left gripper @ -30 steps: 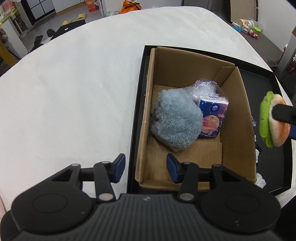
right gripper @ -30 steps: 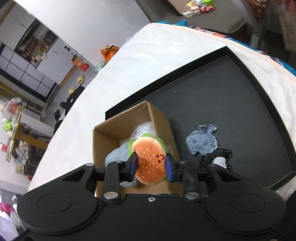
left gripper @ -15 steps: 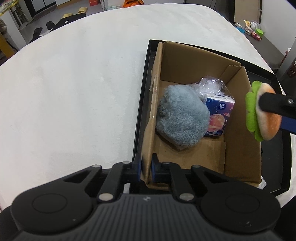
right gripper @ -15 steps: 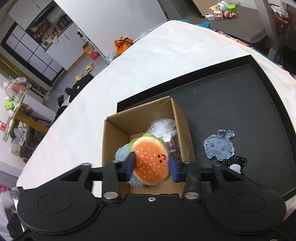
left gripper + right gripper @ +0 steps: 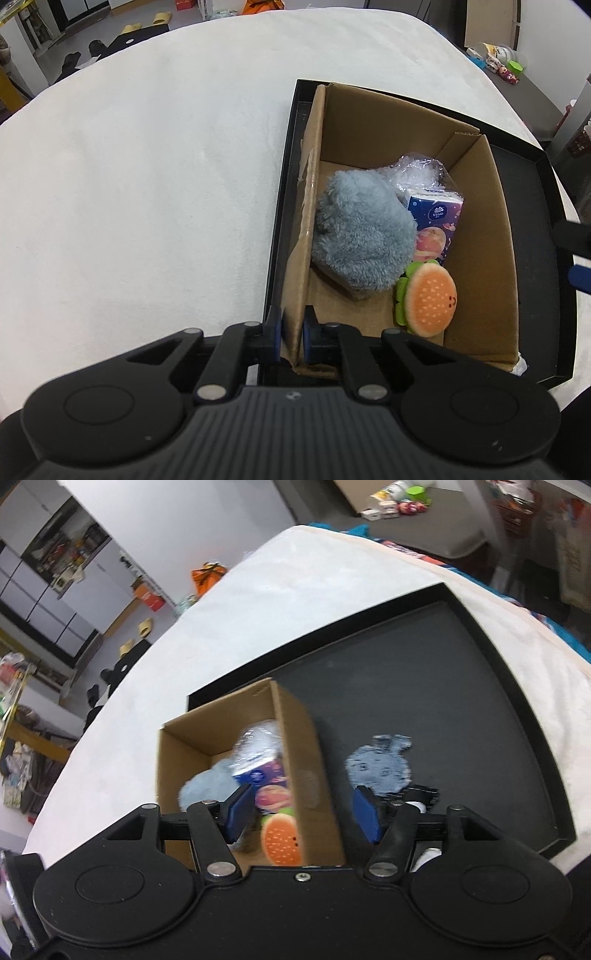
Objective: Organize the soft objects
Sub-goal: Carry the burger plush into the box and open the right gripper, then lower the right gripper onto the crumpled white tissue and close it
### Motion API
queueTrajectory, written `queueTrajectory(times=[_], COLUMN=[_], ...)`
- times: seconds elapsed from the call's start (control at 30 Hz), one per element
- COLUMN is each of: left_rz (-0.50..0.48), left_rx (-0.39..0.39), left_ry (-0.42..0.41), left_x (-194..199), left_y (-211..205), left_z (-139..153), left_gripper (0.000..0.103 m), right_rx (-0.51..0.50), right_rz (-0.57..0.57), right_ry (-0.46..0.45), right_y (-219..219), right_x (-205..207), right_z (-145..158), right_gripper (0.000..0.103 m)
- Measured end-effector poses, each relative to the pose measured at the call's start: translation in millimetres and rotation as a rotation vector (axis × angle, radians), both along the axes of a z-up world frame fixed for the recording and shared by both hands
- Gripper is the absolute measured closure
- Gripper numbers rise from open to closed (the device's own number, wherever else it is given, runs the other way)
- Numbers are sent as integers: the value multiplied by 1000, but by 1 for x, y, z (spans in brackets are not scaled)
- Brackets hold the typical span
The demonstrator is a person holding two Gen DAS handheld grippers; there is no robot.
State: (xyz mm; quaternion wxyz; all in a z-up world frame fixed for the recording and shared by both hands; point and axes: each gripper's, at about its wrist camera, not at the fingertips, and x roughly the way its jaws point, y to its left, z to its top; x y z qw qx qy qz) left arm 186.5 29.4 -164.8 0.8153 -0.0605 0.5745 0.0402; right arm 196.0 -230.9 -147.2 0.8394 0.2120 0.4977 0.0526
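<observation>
The left tool [image 5: 292, 339] pinched the brown cardboard box [image 5: 476, 229] wall at seven o'clock. The orange burger plush [image 5: 428, 298] lay inside at five o'clock. The right tool [image 5: 303, 814] gaped empty; its withdrawal risked clipping the box wall.

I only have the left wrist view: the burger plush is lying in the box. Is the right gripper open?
Observer: Yes. The right gripper is open and holds nothing; the cardboard box wall shows between its fingers.
Operator: Anything soft outside the box?
Observer: A flat blue-grey rabbit-shaped piece lies on the black tray, right of the box.
Operator: Anything else there?
Observer: A small black-and-white item lies beside it, partly hidden by the gripper.
</observation>
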Motion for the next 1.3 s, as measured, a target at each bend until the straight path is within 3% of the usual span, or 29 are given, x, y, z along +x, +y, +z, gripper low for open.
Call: queueTrajectory(times=[0.43, 0.77, 0.87, 1.0, 1.1, 1.17, 1.3], left_rz=[-4, -19, -27, -39, -43, -44, -50], left_rx=[13, 46, 55, 69, 79, 78, 88], left_ry=[-2, -11, -7, -2, 3, 5, 7], left_x=[-1, -1, 0, 1, 2, 3, 3], left_y=[-1, -6, -10, -14, -16, -17, -21], left_z=[2, 5, 6, 7, 7, 7, 7], left_gripper=[93, 91, 89, 87, 81, 69, 55], right_rx=[-7, -38, -60, -64, -76, -86, -95], right_rz=[-100, -159, -177, -175, -173, -169, -174], right_ry=[169, 271, 302, 346, 374, 383, 407], right_y=[-40, -53, -52, -49, -46, -44, -44], right_x=[-1, -4, -5, -4, -3, -3, -2], right_z=[-38, -61, -67, -79, -87, -92, -103], right_gripper=[39, 26, 15, 15, 15, 15, 17])
